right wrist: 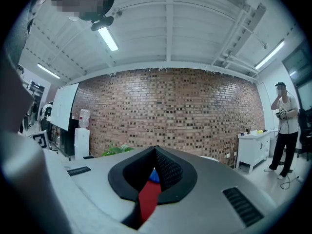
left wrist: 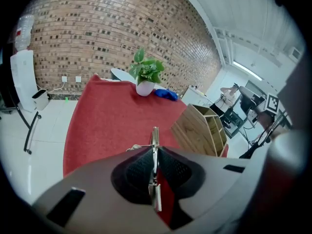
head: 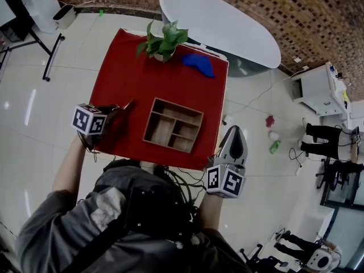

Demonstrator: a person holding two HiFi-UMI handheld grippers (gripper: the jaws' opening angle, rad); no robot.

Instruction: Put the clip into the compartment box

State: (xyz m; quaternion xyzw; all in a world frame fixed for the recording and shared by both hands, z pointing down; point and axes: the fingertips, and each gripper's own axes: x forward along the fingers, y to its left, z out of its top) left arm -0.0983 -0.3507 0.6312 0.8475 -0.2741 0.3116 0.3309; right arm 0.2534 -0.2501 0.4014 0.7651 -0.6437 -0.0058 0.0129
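My left claw [head: 128, 103] is clamped on the metal clip [left wrist: 155, 136] at the left edge of the red-covered bench [head: 122, 73], mid-left in the head view. Bare bench lies between it and the wooden compartment box [head: 151, 121], which sits near the bench's lower edge. My right claw [head: 235, 131] is closed with nothing in it, off the lower right corner and over the floor [head: 253, 110].

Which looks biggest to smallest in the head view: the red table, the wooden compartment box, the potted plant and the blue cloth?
1. red cloth-covered table
2. wooden compartment box
3. green potted plant
4. blue crumpled cloth, only slightly smaller than the plant
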